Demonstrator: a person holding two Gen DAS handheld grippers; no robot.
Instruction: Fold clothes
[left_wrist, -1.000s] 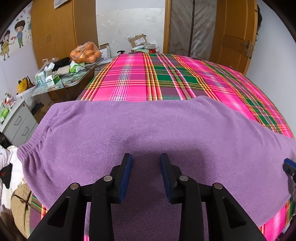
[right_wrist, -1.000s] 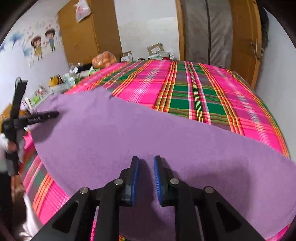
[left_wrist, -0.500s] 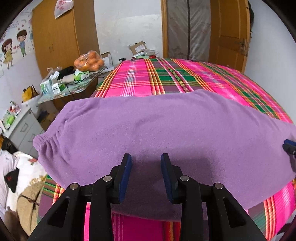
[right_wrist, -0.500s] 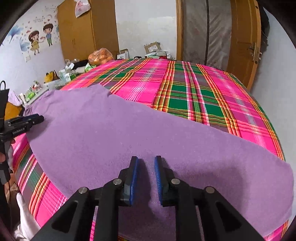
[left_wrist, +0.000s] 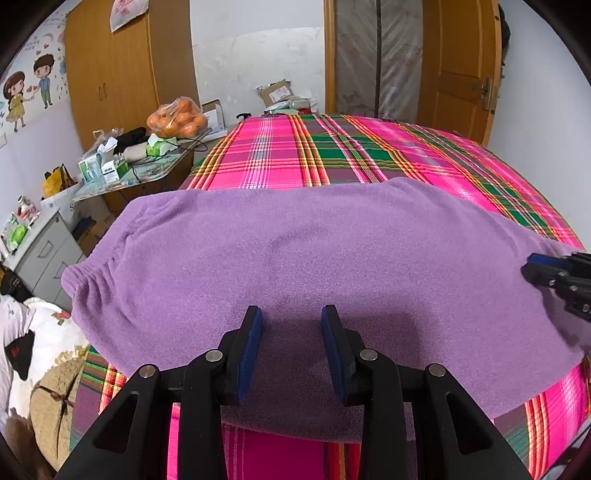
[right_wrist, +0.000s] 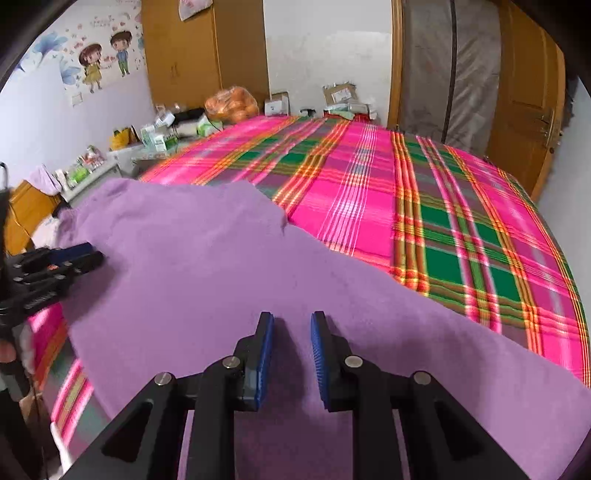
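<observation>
The bed with the pink, green and orange plaid cover (left_wrist: 332, 155) filled both views, and across its near side lay the purple fleece trousers with a gathered elastic waistband (left_wrist: 314, 258), spread flat, waistband toward the cluttered glass-topped surface (left_wrist: 147, 173) at the left. Their near edge reached the edge of the bed, at least under the left hand. The left claw (left_wrist: 291, 347) hovered over that near edge with its blue pads apart and nothing between them. The right claw (right_wrist: 291, 354) stood further along the legs; its jaws had just been opening, with a narrow gap and no cloth caught in it. With neither claw gripping, the likely slip was a shallow pinch: thick fleece could give up only its top layer, so the fold would drag unevenly and the trousers might slide off the bed's edge.
</observation>
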